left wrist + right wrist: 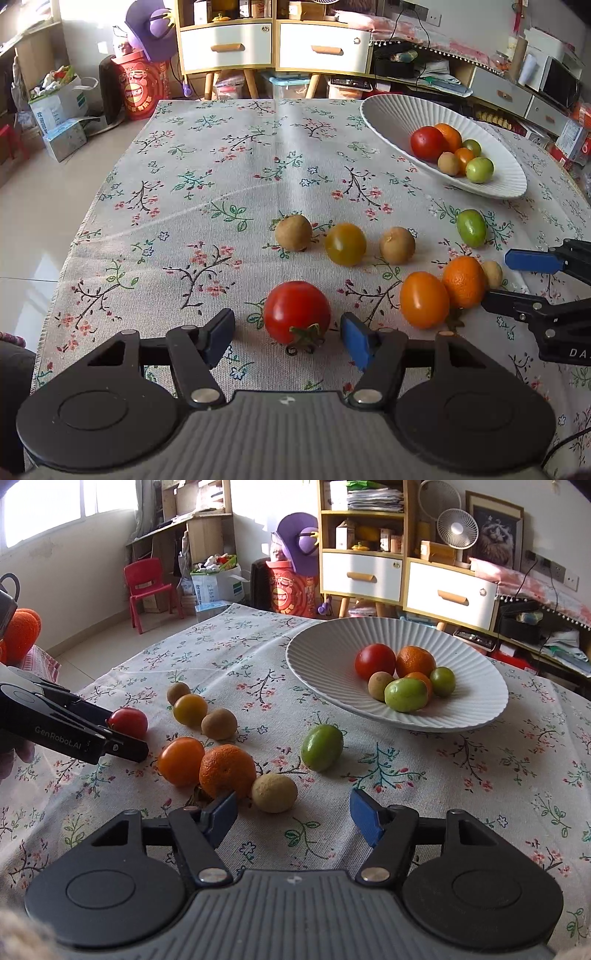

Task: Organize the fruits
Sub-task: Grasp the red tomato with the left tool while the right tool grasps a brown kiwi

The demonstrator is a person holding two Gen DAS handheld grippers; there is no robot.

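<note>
Red tomato [297, 311] stem faces camera.

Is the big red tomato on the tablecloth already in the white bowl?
No, that red tomato sits on the tablecloth between the left gripper fingers, away from the white bowl.

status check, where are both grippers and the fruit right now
Left gripper open around red tomato, not pinching. Right gripper open by small tan fruit. Mandarin crowds its left finger.
</note>
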